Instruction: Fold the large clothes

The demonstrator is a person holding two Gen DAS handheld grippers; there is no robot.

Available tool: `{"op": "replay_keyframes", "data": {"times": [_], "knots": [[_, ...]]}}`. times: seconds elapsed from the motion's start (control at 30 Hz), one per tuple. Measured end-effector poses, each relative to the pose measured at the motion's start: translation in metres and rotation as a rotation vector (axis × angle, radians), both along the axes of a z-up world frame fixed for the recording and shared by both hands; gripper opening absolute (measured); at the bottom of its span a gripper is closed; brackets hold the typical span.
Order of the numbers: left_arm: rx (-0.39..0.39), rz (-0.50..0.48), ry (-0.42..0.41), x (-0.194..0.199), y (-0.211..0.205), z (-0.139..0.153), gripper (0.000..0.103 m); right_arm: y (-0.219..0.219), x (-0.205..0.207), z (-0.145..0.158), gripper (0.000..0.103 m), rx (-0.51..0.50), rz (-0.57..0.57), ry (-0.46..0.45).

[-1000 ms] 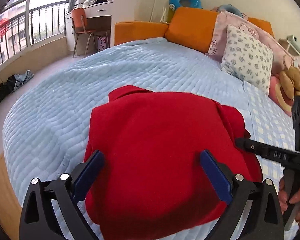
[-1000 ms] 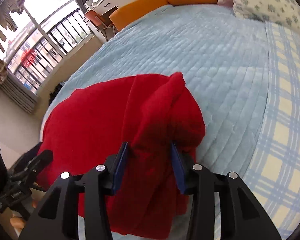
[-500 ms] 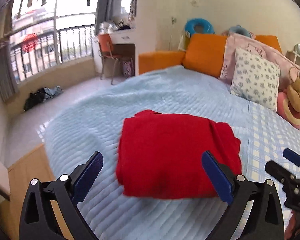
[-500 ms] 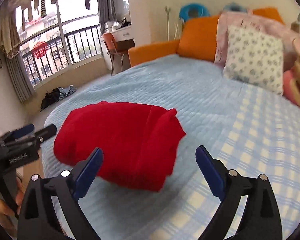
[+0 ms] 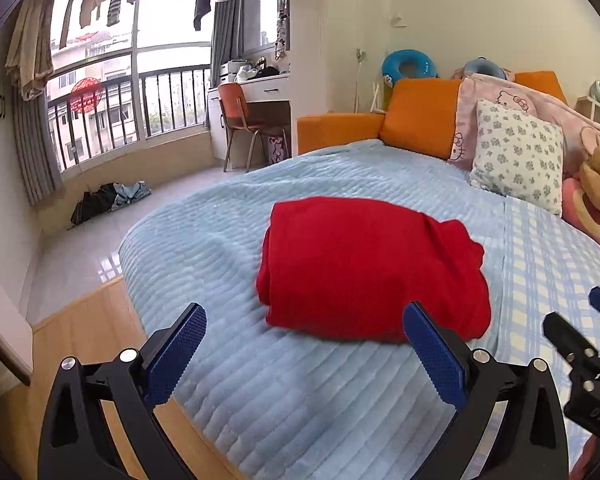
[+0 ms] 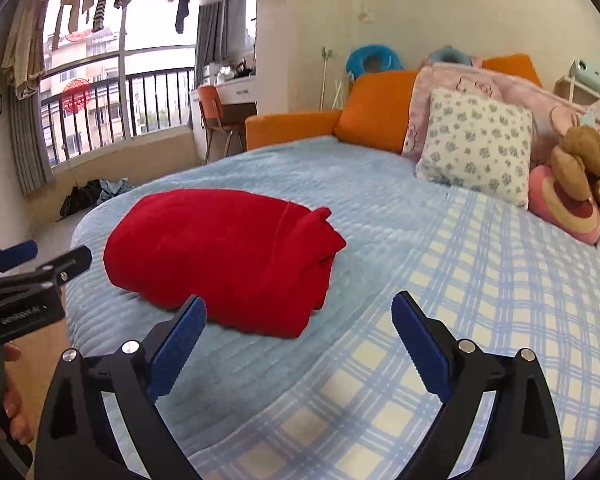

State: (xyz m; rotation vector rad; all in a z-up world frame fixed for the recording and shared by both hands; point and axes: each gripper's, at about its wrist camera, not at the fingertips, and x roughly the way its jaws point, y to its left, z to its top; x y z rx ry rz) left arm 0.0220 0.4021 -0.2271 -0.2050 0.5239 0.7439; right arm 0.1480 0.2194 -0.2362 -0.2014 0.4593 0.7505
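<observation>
**Bedroom, bed surface and two handheld grippers**

Surface: bed with pale blue quilted cover (image 5: 340, 176) and blue checked sheet (image 6: 480, 280) alongside.
Room: orange cushions (image 5: 420, 116), floral pillow (image 5: 516, 152), plush toys (image 6: 584, 160), desk chair (image 5: 240, 116), balcony railing.
Task item: red garment (image 5: 372, 268), folded into a compact bundle, lying on the quilt.
Left gripper (image 5: 304, 348): fingers spread wide, holding nothing, short of the bundle.
Right gripper (image 6: 300, 340): fingers spread wide, holding nothing.
</observation>
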Motion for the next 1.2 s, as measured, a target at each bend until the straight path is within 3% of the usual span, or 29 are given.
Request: {"op": "replay_keyframes", "data": {"times": [0.77, 1.2], "knots": [[0.018, -0.036, -0.021, 0.017, -0.002, 0.0, 0.1, 0.012, -0.005, -0.008, 0.093, 0.028, 0.025, -0.061], [0.063, -0.055, -0.023, 0.023, -0.021, -0.005, 0.1, 0.005, -0.001, -0.019, 0.093, 0.058, 0.023, -0.035]]}}
